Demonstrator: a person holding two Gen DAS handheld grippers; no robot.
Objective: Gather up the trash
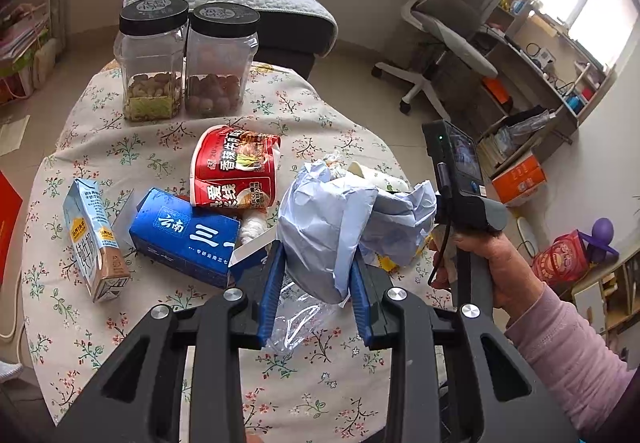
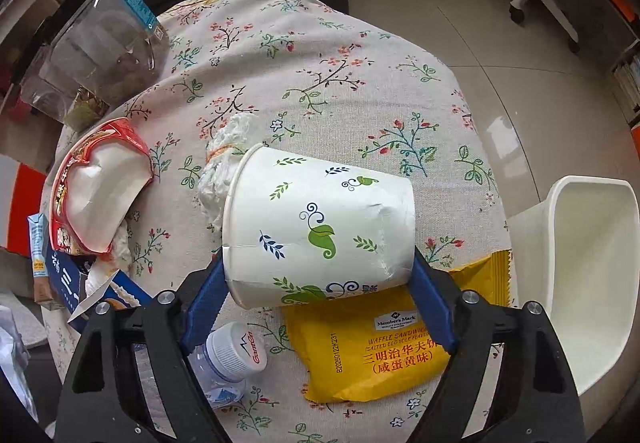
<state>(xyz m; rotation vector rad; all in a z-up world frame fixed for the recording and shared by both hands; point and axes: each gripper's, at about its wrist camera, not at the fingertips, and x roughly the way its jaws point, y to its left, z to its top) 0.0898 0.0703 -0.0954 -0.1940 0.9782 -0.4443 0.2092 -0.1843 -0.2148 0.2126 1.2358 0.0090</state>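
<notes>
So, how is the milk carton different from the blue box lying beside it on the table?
The milk carton is slim, pale blue with a brown base; the blue box is wider and deep blue with white characters. The carton looks closed, while the box has an end flap hanging open. Both lie on their sides on the floral tablecloth, untouched by either claw.

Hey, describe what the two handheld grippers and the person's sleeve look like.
Both grippers, left gripper and right gripper, have black skeletal frames with triangular cutouts and silver round bolts, ending in flat blue fingers. The right one, seen from the left wrist view, has a black camera box with a green light, a black cable and a grey-black handle. The sleeve is pale pink knit.
</notes>
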